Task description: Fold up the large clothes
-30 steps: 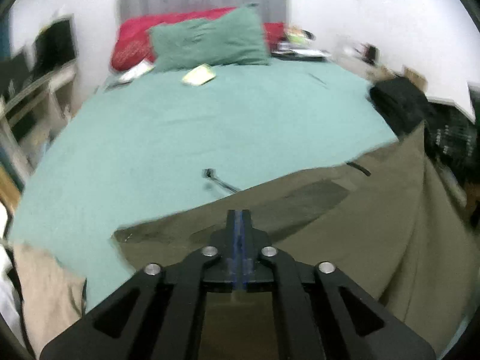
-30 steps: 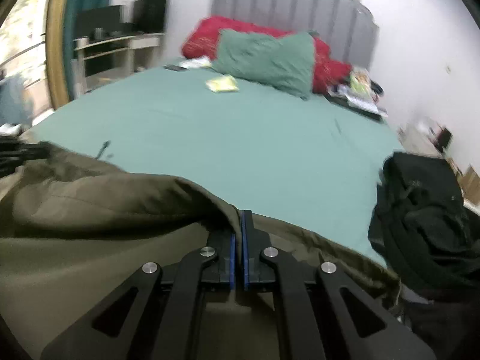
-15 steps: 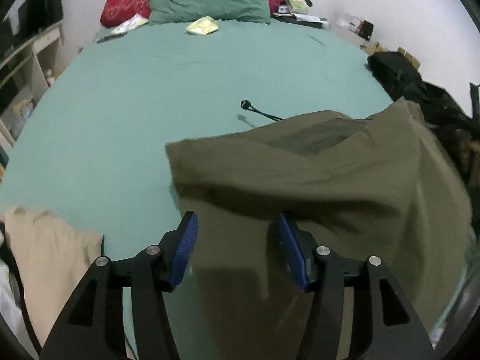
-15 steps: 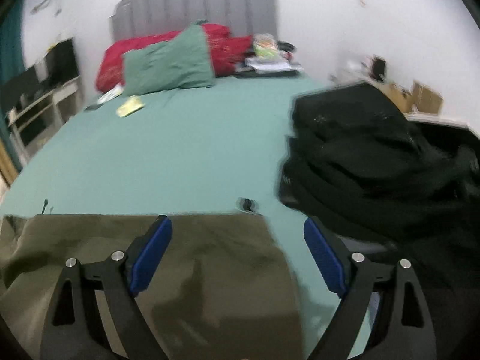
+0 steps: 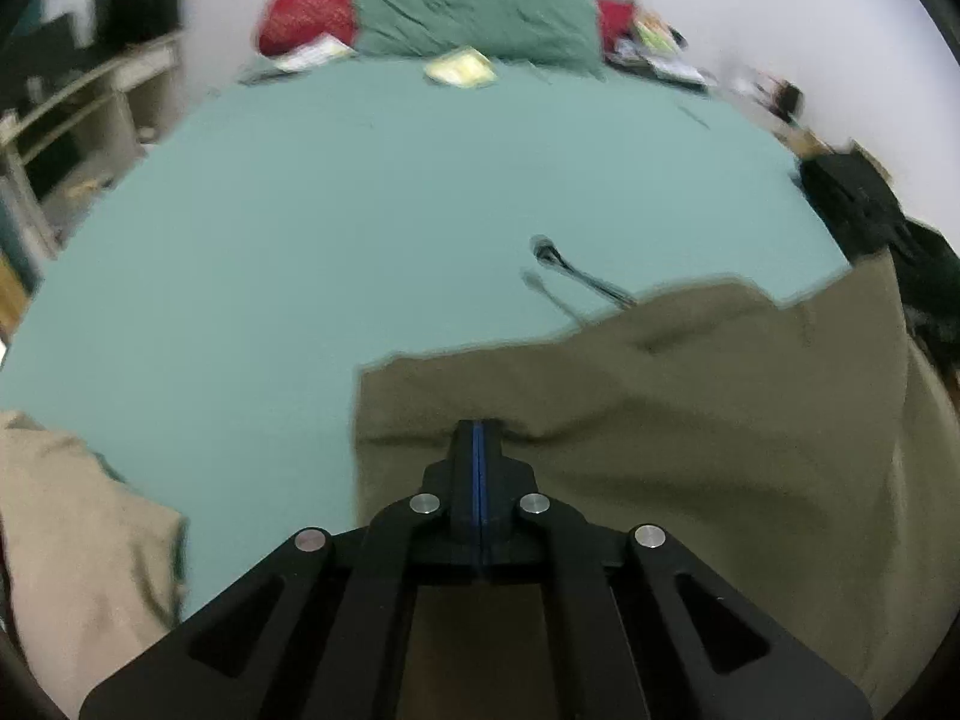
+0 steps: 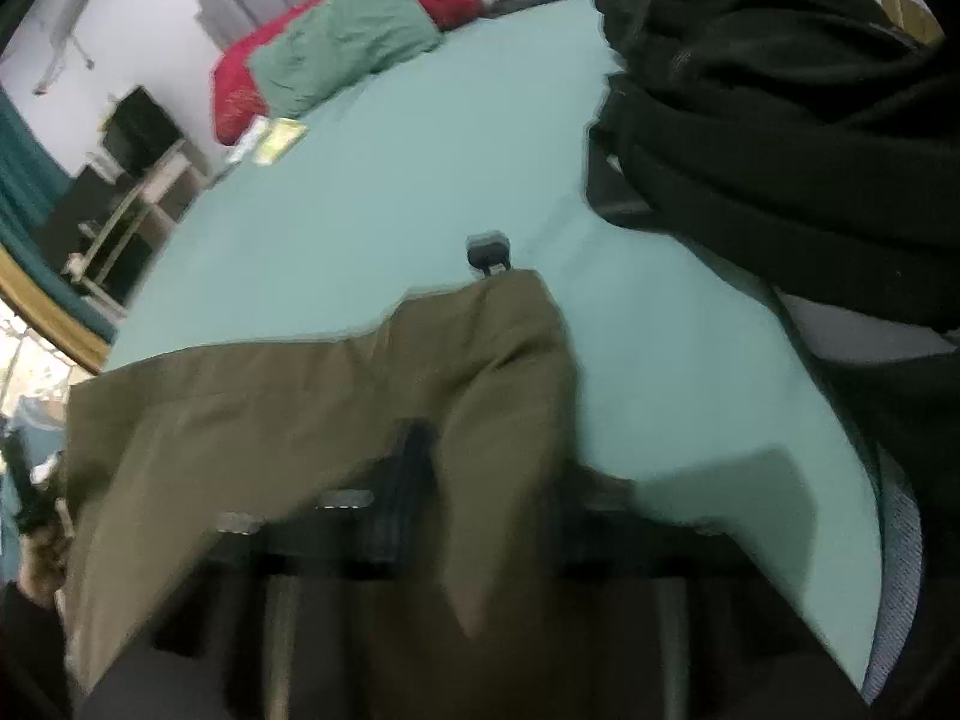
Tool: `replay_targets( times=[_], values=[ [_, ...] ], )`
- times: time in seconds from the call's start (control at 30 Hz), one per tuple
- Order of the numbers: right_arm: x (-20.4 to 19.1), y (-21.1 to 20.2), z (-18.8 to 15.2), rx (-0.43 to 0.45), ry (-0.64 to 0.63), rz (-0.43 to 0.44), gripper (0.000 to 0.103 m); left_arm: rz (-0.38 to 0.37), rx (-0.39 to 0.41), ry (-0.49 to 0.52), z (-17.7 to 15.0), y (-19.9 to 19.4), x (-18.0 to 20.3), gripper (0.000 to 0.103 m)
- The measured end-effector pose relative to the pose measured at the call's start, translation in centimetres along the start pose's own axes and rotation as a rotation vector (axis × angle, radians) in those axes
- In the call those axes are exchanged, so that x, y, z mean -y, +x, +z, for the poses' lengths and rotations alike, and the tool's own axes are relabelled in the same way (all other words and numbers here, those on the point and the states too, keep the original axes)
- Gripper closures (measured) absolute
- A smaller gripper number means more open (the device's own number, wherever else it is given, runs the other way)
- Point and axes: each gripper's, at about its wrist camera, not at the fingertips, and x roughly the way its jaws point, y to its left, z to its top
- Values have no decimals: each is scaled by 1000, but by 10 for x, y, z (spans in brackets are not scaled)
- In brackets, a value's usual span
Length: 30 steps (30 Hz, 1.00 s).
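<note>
An olive-green garment (image 5: 690, 420) lies on the near part of the teal bed (image 5: 360, 210), with a dark drawstring (image 5: 576, 276) trailing from its far edge. My left gripper (image 5: 478, 429) is shut on the garment's near-left edge. In the right wrist view the same garment (image 6: 300, 408) is draped over my right gripper (image 6: 414, 456), which is badly blurred and partly covered by a raised fold, so its jaws cannot be read. A black cord toggle (image 6: 487, 249) sits at the garment's far corner.
A black garment pile (image 6: 780, 120) lies on the bed's right side. A beige cloth (image 5: 78, 528) hangs at the near left. A green pillow (image 5: 474, 12), a red pillow (image 5: 312, 0) and papers sit at the headboard. Shelving (image 5: 72, 114) stands to the left.
Both grippers let go of the garment and opened half a second ago. Now the left has shut on its near edge again. The right has dropped low into the cloth, blurred.
</note>
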Motion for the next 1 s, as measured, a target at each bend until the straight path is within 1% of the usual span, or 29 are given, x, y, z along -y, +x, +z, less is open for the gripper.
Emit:
replay_targets(
  times=[0.03, 0.07, 0.1, 0.13, 0.17, 0.2, 0.23, 0.3, 0.37, 0.4, 0.43, 0.47, 0.5, 0.53, 0.6, 0.63, 0.67, 0.7, 0.73, 0.77, 0.8, 0.83, 0.87, 0.9, 0.93, 0.97, 1.0],
  values=[
    [2, -3, 0, 19, 15, 7, 92, 21, 34, -18, 3, -6, -3, 103],
    [3, -9, 1, 41, 23, 2, 97, 42, 64, -37, 5, -11, -7, 103],
    [2, -18, 4, 73, 23, -24, 98, 78, 102, -70, 8, -19, -15, 103],
    [0, -27, 5, 104, 20, -42, 99, 96, 121, -102, 9, -23, -23, 103],
    [-2, -33, 8, 129, 17, -58, 100, 109, 134, -139, 10, -27, -32, 103],
    [-4, -40, 10, 150, 13, -78, 100, 114, 132, -164, 12, -27, -40, 103],
    [-7, -42, 10, 161, 3, -101, 100, 102, 107, -186, 14, -24, -47, 103],
    [-12, -34, 7, 135, -41, -163, 100, 46, 43, -208, 13, -17, -54, 103],
    [-11, -21, 4, 95, -59, -202, 100, 12, 42, -230, 11, -15, -53, 103],
    [-10, -17, 2, 78, -62, -214, 100, -31, 39, -231, 13, -14, -51, 101],
    [-8, -12, 0, 57, -63, -223, 100, -62, 34, -223, 14, -12, -48, 85],
    [-7, -9, -1, 46, -65, -229, 100, -82, 33, -216, 16, -11, -45, 51],
    [-6, -7, -2, 48, -65, -238, 100, -99, 30, -209, 16, -10, -42, 34],
    [-5, -6, -3, 50, -63, -237, 99, -110, 22, -203, 14, -7, -39, 25],
    [-3, -5, -4, 51, -63, -241, 99, -122, -61, -155, 8, 6, -32, 25],
    [-3, -4, -6, 54, -64, -246, 99, -108, -113, -130, 3, 15, -27, 25],
    [-5, -3, -7, 57, -68, -252, 99, -105, -144, -117, -2, 22, -21, 28],
    [-5, -1, -8, 58, -73, -258, 98, -115, -149, -118, -5, 27, -19, 32],
    [-8, 0, -8, 59, -78, -265, 96, -123, -151, -115, -7, 27, -18, 58],
    [-10, 0, -9, 61, -84, -273, 95, -79, -169, -95, -7, 30, -15, 95],
    [-10, 1, -10, 62, -90, -280, 94, -50, -171, -84, -8, 32, -15, 96],
    [-12, 1, -10, 66, -94, -283, 93, -50, -153, -86, -7, 31, -17, 99],
    [-14, 2, -9, 67, -95, -284, 90, -28, -127, -92, -6, 29, -19, 100],
    [-14, 2, -9, 68, -96, -279, 86, 12, -90, -105, -4, 24, -22, 100],
    [-14, 1, -8, 72, -97, -281, 73, 47, -56, -112, -1, 18, -23, 101],
    [-14, -1, -8, 77, -95, -296, 53, 74, -30, -110, 1, 14, -25, 100],
    [-13, -3, -8, 83, -90, -316, 42, 93, -22, -100, 3, 12, -25, 100]
  ],
)
